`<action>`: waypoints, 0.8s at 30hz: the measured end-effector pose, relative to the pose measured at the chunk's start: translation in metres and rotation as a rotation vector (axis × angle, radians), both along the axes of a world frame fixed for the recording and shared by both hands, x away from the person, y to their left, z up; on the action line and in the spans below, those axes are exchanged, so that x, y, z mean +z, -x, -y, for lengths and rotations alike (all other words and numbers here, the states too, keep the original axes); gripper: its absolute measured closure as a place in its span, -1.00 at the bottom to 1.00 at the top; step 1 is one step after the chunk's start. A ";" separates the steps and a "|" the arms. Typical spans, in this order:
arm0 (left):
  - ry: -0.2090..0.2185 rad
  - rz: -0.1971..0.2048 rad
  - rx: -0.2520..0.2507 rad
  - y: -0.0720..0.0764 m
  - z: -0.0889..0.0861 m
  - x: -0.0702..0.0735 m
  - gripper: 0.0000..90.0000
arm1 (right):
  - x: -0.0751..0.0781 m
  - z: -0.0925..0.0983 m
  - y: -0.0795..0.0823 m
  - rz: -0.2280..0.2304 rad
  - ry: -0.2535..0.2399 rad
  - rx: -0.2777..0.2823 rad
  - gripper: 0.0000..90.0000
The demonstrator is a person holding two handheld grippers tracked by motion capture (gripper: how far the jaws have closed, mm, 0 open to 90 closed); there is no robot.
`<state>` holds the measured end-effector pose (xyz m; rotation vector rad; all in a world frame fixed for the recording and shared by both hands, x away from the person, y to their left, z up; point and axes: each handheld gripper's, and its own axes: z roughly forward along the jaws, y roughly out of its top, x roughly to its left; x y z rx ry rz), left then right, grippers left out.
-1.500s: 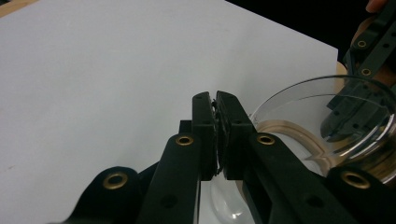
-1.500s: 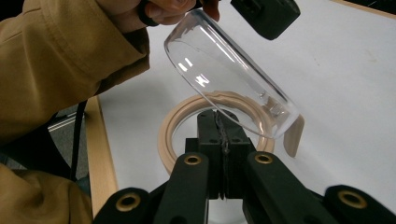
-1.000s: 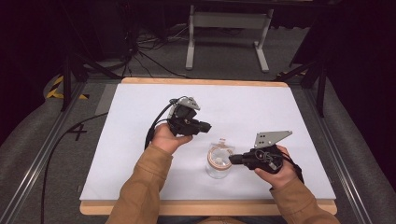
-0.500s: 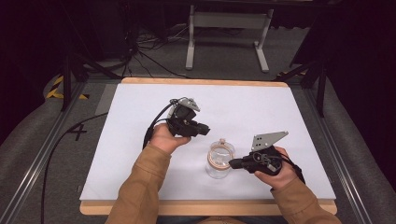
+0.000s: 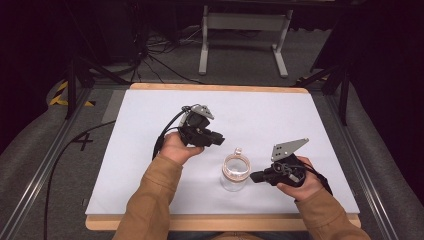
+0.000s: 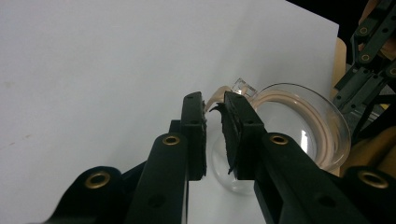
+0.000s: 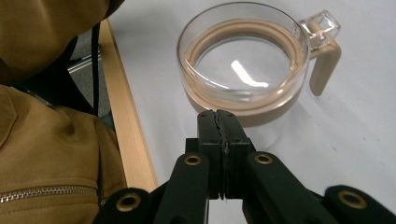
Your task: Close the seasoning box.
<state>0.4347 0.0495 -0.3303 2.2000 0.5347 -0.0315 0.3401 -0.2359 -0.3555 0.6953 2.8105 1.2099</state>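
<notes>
Glass jar (image 5: pixel 235 172) with tan seal ring and clasp: stands on white table (image 5: pixel 280 125), near its front edge. Right gripper (image 5: pixel 256 176): jaws pressed together, empty, tips against the jar's side. Left gripper (image 5: pixel 220 139): beside the jar's clasp, jaws slightly parted, just been opening, holding nothing.

Tan jacket sleeves (image 5: pixel 150 195) with a metal zip; black grippers with brass-ringed screw holes, grey three-cornered plates (image 5: pixel 288 148) and black cables (image 5: pixel 165 134).

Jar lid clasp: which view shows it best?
Right gripper view: the clasp and its tan strap lie unobstructed at the jar rim. In the left gripper view the left tool partly hides the clasp. In the high view it is a tiny nub.
</notes>
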 end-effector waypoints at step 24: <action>-0.005 0.047 0.213 0.017 -0.055 -0.007 0.45 | 0.021 0.067 -0.057 0.184 -0.115 -0.307 0.26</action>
